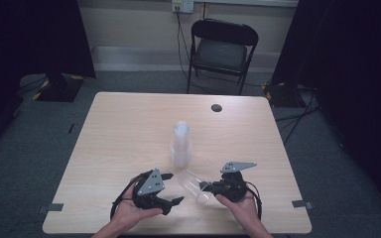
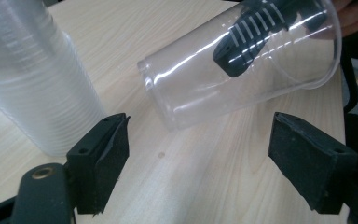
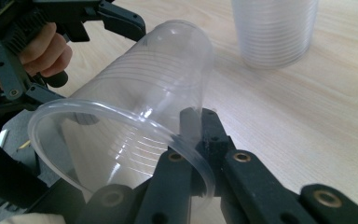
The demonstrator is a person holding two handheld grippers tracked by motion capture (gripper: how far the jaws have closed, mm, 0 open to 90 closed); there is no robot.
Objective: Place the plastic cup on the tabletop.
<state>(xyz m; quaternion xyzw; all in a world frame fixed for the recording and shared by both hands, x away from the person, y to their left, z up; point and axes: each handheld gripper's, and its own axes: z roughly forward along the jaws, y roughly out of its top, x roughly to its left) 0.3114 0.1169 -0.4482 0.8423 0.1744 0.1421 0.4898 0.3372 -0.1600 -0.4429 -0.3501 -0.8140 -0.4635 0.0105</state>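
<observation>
Pinching the rim of a single clear plastic cup (image 1: 194,186), my right jaws (image 3: 193,140) held it tilted above the pale wooden tabletop (image 1: 129,129), near the upright stack of clear cups (image 1: 180,144). Light, thin-walled, slippery, it seemed crushable; the rim looked stiffest. My left jaws (image 2: 214,158) stood apart, empty. The right gripper view showed the wall nipped; the high view did not.

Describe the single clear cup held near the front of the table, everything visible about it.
The single cup is clear, thin plastic with faint rings around its wall and a rolled rim. It is tipped on its side, mouth toward the person, base toward the stack of cups. The right gripper is shut on its rim, one jaw inside and one outside. The left gripper stands open just short of its base, not touching.
</observation>
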